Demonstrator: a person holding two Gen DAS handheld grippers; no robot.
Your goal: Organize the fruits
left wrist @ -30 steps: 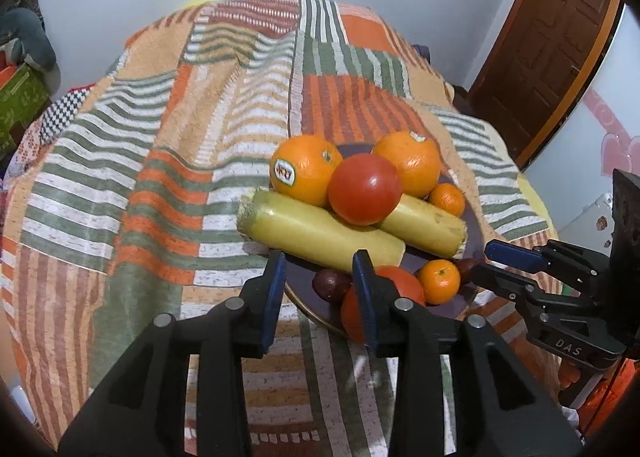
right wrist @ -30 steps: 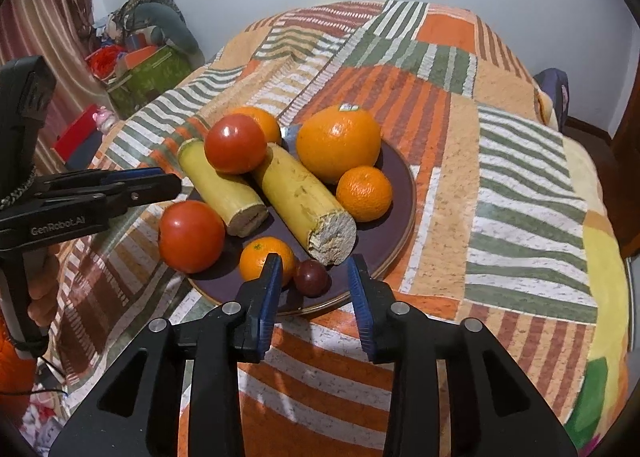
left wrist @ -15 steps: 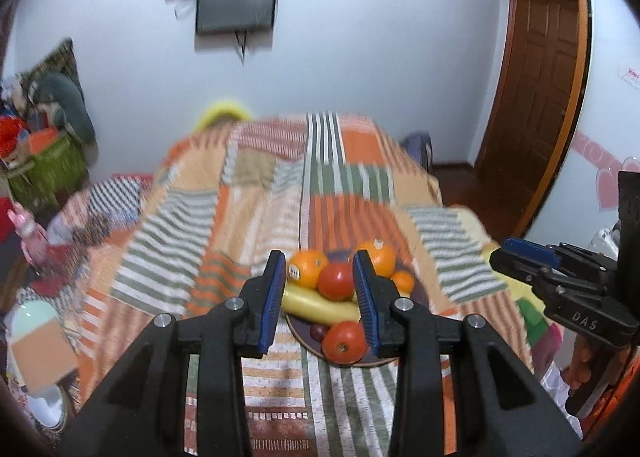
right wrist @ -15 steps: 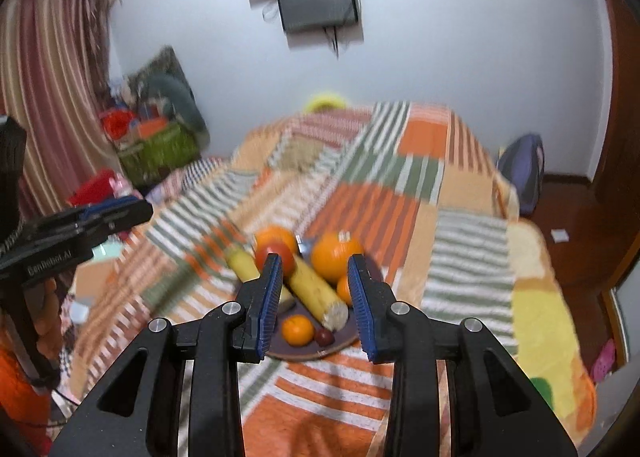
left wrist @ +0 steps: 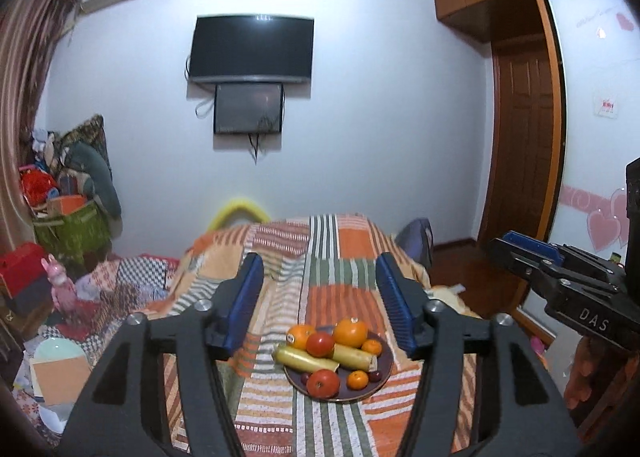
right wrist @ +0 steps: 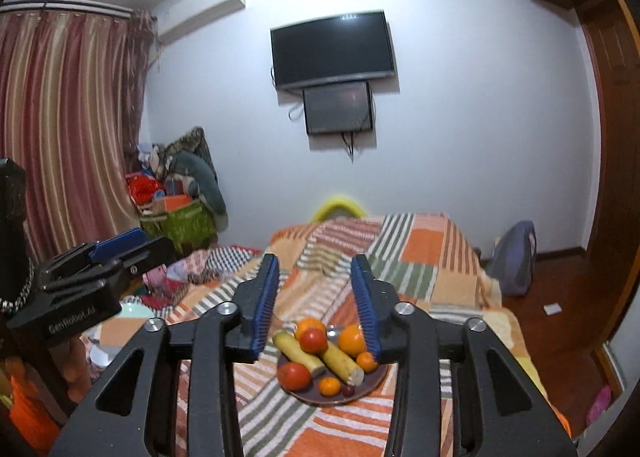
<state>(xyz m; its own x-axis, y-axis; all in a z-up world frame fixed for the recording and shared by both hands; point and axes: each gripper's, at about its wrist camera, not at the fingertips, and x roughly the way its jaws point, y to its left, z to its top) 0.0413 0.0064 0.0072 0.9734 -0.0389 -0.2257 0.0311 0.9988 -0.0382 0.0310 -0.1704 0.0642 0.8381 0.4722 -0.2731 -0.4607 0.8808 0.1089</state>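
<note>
Well ahead of and below both claws, the fruit (left wrist: 334, 357) sits heaped on a plate (left wrist: 382, 379) on the bed (left wrist: 344, 253). Left claw (left wrist: 320, 305) and right claw (right wrist: 316, 305) both hang spread and empty. That fits sorting either pending or finished; I can't tell which.

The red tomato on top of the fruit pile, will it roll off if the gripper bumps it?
Probably. The tomato is round and smooth and sits perched on the yellow sticks, not flat on the plate, so a nudge would likely send it rolling. It may be slippery and soft too, so a gentle squeeze seems wise.
</note>
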